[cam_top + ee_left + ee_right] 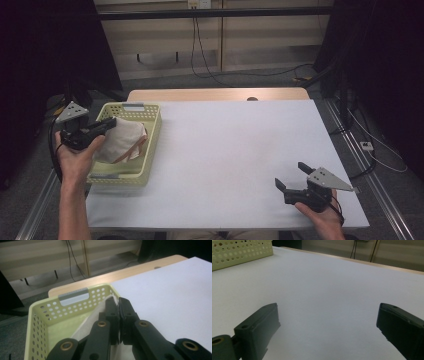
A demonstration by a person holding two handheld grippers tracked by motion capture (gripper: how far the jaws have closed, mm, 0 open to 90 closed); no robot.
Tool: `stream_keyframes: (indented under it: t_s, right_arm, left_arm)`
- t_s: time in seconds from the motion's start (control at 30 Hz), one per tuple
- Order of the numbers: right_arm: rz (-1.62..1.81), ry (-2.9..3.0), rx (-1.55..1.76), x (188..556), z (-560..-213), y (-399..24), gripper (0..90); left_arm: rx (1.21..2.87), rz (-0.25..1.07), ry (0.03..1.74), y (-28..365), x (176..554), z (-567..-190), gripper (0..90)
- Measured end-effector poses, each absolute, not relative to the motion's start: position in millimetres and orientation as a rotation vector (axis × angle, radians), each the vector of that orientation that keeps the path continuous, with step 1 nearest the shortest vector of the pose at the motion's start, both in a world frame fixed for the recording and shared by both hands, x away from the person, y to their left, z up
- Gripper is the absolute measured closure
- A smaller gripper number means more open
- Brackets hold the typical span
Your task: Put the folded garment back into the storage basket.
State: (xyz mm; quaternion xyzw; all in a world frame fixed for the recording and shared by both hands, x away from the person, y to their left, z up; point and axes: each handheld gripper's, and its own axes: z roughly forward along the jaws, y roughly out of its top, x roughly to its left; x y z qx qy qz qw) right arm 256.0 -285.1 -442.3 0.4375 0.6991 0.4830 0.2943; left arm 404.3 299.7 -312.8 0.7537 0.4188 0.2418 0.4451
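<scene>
— Two tools show in the high view. Where is each?
— The left tool (pixel 102 126) is over the pale yellow basket (pixel 152 140) at the left edge of the white table (pixel 235 155), its jaws closed together on a white cloth (pixel 125 140) that lies bundled inside the basket. The right tool (pixel 292 176) is low over the table's near right corner, well apart from the basket, its jaws spread with nothing between them.
— And the left gripper view?
— The left tool (pixel 119 302) has its two black jaws pressed together, with a thin edge of the cloth (pixel 86 325) pinched between them. The cloth slopes down into the basket (pixel 40 315), whose perforated wall and grey handle slot sit just beyond.
— The right gripper view?
— The right tool (pixel 328 312) has its jaws wide apart over bare table (pixel 324 282). A corner of the basket (pixel 239 251) sits far off at the upper left.
</scene>
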Motion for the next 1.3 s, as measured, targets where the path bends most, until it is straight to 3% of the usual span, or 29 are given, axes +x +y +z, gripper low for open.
stream_keyframes:
  t_s: [0.6, 1.3]
  right_arm:
    - [1.285, 1.863, 1.163, 256, -442, -285, 4.3]
    - [1.281, 1.864, 1.166, 256, -443, -285, 4.2]
  left_arm:
    - [1.932, 0.491, 1.061, 297, 420, -338, 87.5]
    - [2.01, 0.494, 1.122, 294, 437, -364, 87.3]
